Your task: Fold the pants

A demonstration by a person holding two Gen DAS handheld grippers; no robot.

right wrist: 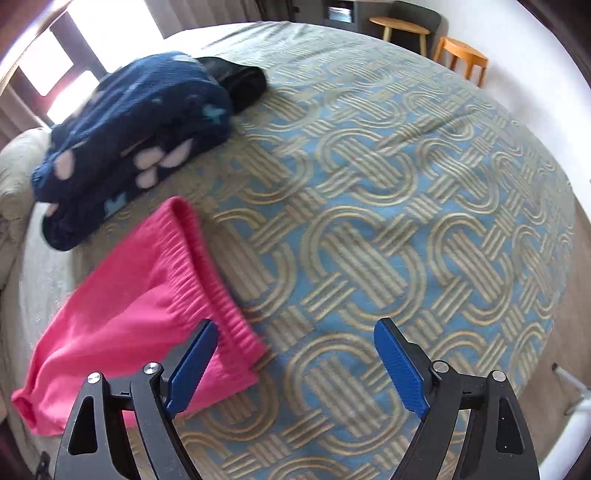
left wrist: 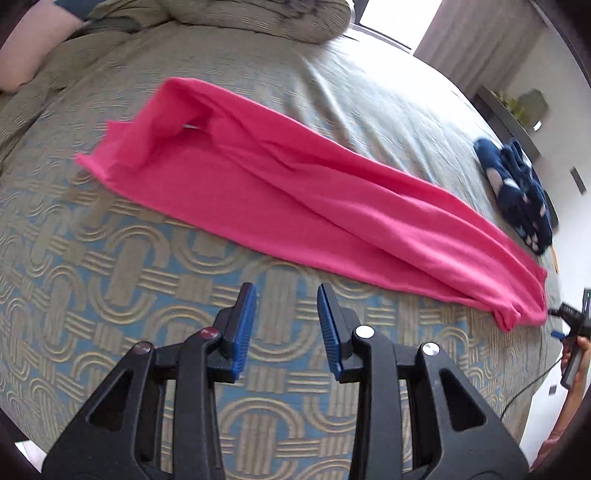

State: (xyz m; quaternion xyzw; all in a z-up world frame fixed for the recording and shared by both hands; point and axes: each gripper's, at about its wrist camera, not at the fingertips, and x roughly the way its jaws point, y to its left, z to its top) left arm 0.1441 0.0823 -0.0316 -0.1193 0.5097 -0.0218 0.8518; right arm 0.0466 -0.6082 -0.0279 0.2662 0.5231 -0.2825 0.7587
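Note:
Pink pants (left wrist: 280,195) lie on the patterned bedspread (left wrist: 110,266), folded lengthwise into a long strip running from upper left to lower right. My left gripper (left wrist: 286,299) is open and empty, hovering over the bedspread just short of the strip's near edge. In the right wrist view the pants' elastic waistband end (right wrist: 199,266) lies at the lower left. My right gripper (right wrist: 295,336) is wide open and empty, its left finger (right wrist: 192,365) over the waistband corner. The right gripper also shows in the left wrist view (left wrist: 574,325), beside the pants' right end.
A folded navy fleece with paw prints (right wrist: 136,140) and a black garment (right wrist: 240,83) lie beyond the waistband. Rumpled bedding and pillows (left wrist: 236,18) sit at the bed's head. Wooden stools (right wrist: 461,59) stand past the bed. The bed edge drops off at right (right wrist: 565,295).

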